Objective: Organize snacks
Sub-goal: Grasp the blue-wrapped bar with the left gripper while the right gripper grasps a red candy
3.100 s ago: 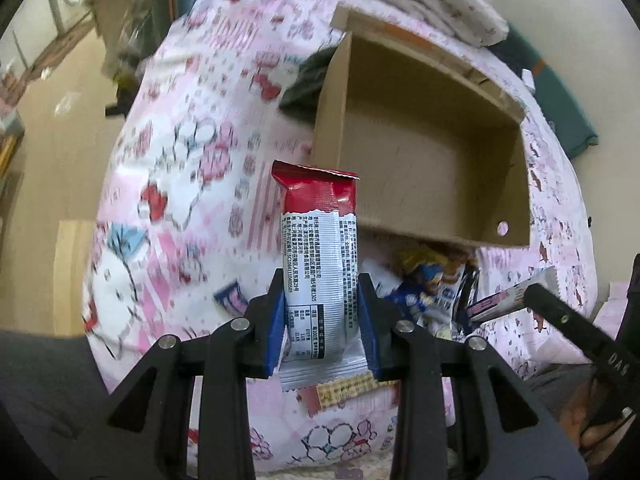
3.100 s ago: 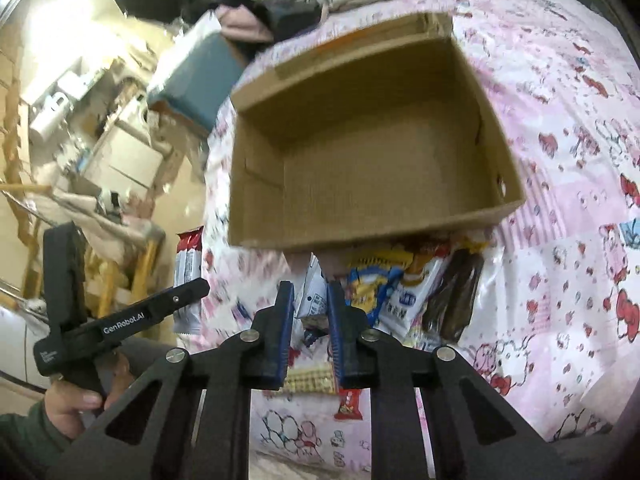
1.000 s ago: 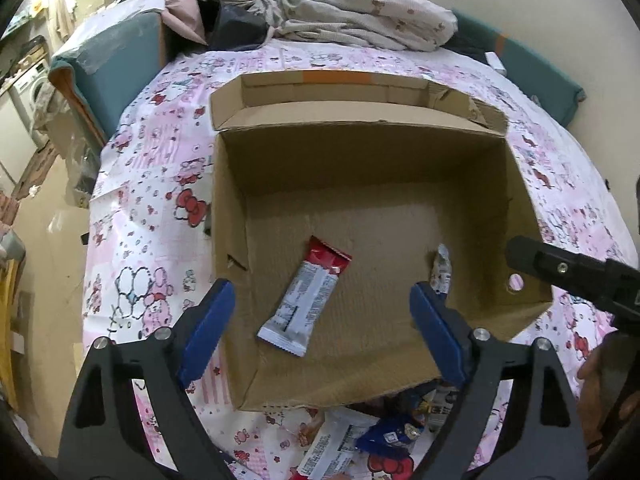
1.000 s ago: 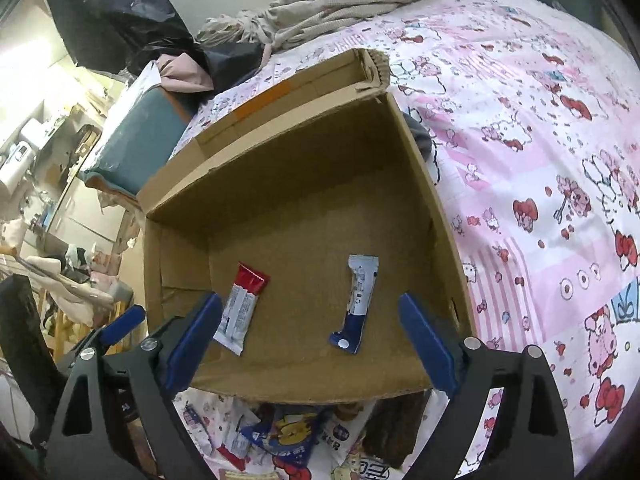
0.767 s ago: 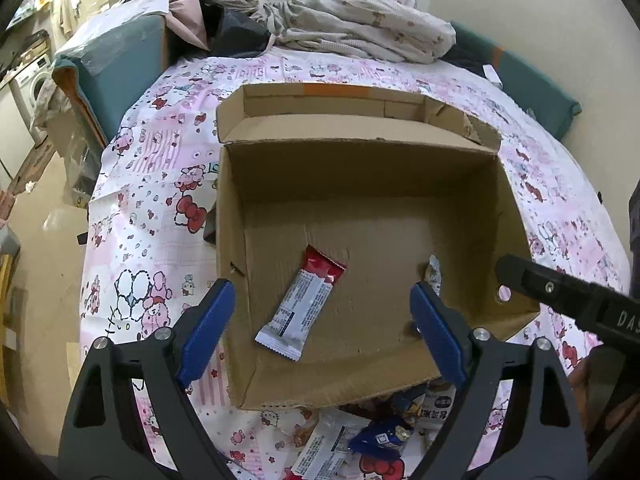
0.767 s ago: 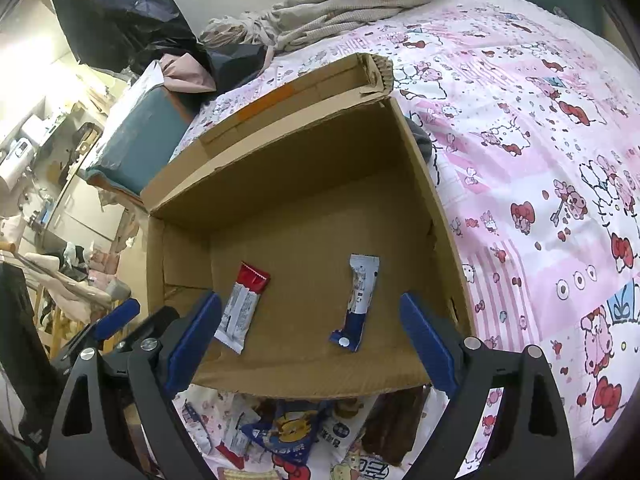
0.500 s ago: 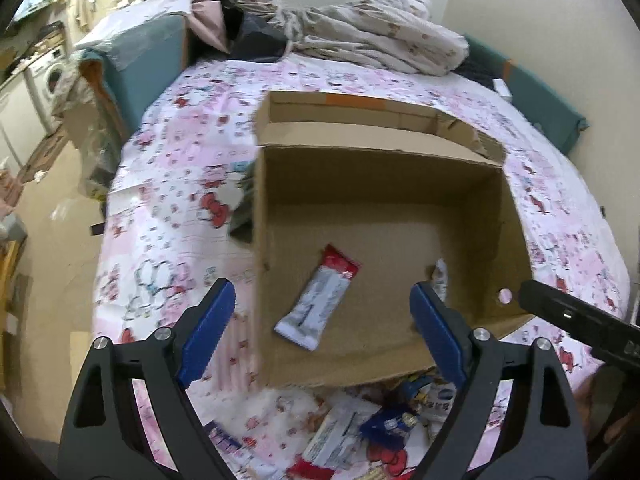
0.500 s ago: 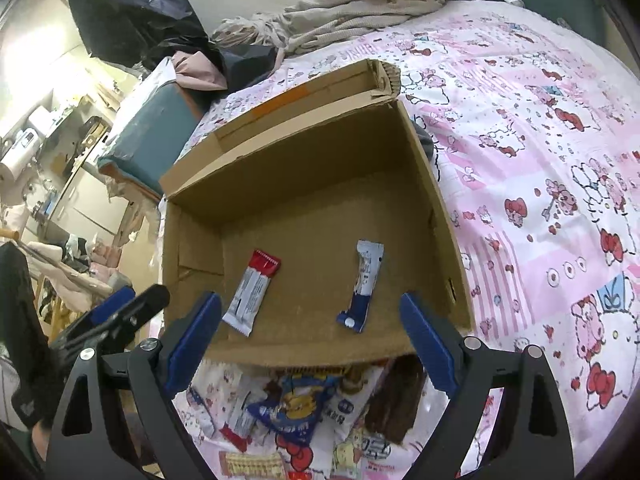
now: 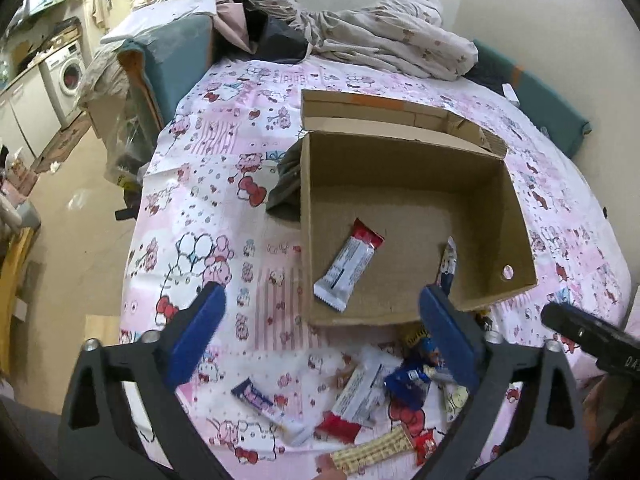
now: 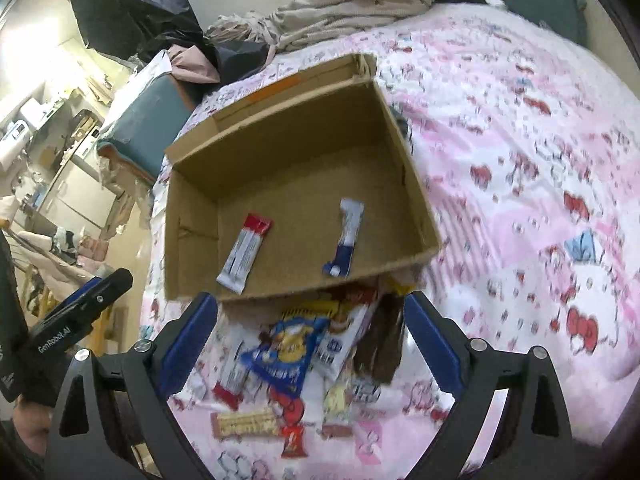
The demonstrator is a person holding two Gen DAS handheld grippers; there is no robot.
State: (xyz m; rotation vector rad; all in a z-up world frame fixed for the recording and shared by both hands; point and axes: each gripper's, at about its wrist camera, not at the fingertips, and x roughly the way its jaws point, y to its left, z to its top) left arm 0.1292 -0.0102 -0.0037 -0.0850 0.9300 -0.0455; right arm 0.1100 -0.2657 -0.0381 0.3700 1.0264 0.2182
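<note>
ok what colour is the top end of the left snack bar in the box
Red, above a white body on the snack bar; clearest in the left wrist view.

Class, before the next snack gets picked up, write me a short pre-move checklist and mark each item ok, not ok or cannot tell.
1. Left gripper empty, jaws just opened wider: ok.
2. Right gripper open and empty: ok.
3. Cardboard box upright with room left: ok.
4. Red-topped bar and blue-and-white packet lie flat inside the box: ok.
5. Snacks left on the bedsheet, such as the blue bag: ok, several within view.
6. Blue bag free of its neighbours: not ok, packets overlap.
</note>
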